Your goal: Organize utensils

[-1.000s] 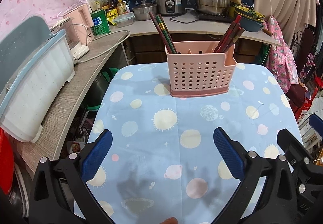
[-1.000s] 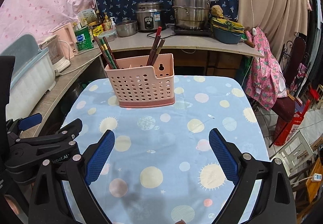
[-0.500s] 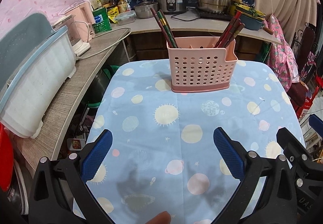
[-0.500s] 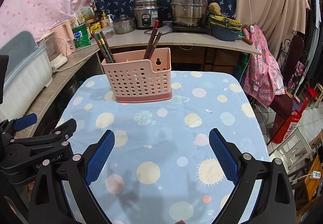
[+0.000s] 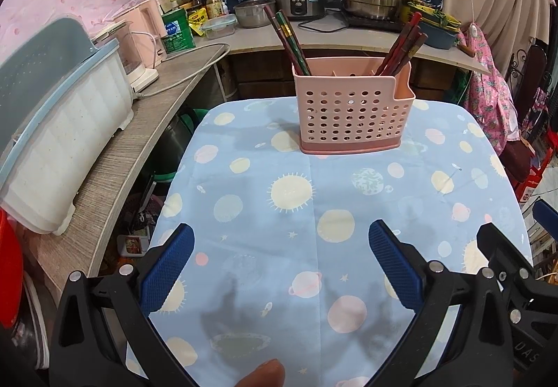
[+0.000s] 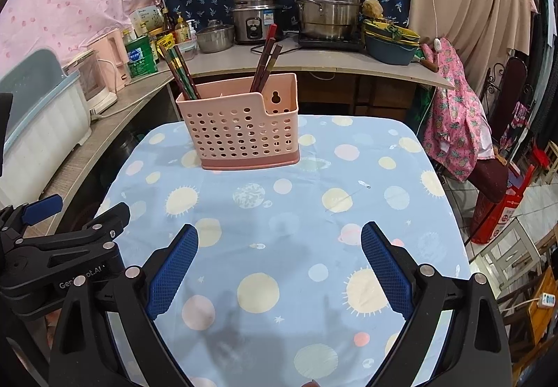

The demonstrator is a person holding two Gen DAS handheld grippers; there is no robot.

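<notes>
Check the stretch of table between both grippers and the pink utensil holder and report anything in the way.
Nothing visible blocks either path. Only bare tablecloth lies between the left gripper and the pink utensil holder, and likewise ahead of the right gripper. Both sets of jaws are open and empty.

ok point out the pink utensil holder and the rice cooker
pink utensil holder (image 5: 350,111): left wrist view, middle of its perforated front wall
rice cooker (image 6: 256,22): right wrist view, front of its steel body
</notes>
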